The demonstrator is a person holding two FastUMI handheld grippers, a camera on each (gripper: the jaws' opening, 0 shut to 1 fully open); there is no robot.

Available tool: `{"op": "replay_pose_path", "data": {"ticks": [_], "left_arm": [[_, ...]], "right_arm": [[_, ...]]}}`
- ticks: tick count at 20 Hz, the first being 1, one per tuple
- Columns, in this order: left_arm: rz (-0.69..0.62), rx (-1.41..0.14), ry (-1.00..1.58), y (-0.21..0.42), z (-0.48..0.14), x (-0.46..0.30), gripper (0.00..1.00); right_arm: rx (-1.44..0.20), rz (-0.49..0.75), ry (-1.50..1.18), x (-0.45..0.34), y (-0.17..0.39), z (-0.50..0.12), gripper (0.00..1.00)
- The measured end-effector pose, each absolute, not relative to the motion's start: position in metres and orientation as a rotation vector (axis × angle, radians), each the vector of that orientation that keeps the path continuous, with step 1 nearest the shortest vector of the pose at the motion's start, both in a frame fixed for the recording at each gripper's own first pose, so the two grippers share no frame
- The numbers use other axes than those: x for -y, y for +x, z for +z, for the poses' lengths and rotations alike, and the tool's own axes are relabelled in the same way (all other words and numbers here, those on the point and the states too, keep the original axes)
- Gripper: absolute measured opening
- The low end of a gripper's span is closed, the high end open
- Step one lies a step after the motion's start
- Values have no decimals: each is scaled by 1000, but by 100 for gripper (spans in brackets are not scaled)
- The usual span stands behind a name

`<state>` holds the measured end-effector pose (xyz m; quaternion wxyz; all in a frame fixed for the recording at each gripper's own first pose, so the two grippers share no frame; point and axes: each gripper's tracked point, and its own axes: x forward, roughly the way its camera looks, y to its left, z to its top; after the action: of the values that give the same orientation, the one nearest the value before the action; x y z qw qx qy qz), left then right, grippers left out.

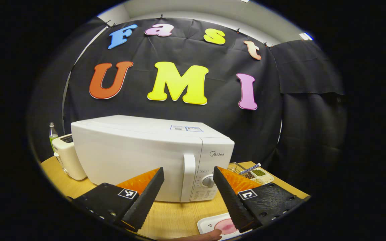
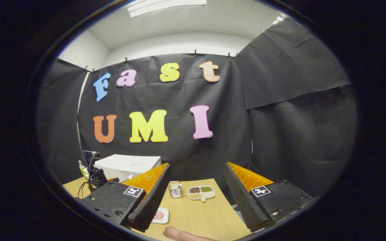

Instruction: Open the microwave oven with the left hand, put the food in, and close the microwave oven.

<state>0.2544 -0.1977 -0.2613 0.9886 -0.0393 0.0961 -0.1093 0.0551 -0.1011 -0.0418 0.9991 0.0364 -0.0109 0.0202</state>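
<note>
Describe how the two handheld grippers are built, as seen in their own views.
The left gripper has two wedge-shaped fingers with ribbed inner faces, each on a dark block with screws and a small square black-and-white marker. The right gripper has the same build. In the right gripper view, the left gripper trails cables.

White microwave [image 1: 139, 154] shut; pink food [image 1: 226, 226] on plate [image 1: 209, 223]

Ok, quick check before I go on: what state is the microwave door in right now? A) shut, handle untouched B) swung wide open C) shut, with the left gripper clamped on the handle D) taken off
A: the microwave door sits flush and closed, and the left gripper hangs open in front of the door handle without touching it.
</note>
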Motion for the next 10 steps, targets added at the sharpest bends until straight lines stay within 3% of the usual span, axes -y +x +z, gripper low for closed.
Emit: {"op": "replay_pose_path", "data": {"ticks": [1, 3, 4, 5, 6, 7, 8, 9, 10], "left_arm": [[-220, -204, -80, 259, -271, 201, 93], [-197, -224, -69, 269, -287, 201, 93], [-182, -236, -55, 276, -295, 199, 92], [-179, -248, -50, 279, -303, 199, 92], [-175, -250, -52, 282, -309, 201, 90], [-177, -261, -60, 284, -314, 202, 88], [-167, -259, -62, 287, -318, 203, 82], [-163, -279, -51, 289, -325, 205, 78], [-156, -297, -36, 292, -332, 205, 55]], "right_arm": [[18, 34, 77, 103, 54, -45, 100], [38, 46, 110, 100, 52, -40, 100], [51, 63, 112, 95, 49, -38, 93], [60, 74, 110, 94, 46, -38, 100], [61, 77, 102, 95, 44, -38, 100], [61, 75, 91, 98, 41, -40, 93], [69, 80, 77, 97, 38, -38, 93], [79, 97, 69, 91, 33, -36, 100], [92, 110, 60, 87, 30, -34, 100]]}}
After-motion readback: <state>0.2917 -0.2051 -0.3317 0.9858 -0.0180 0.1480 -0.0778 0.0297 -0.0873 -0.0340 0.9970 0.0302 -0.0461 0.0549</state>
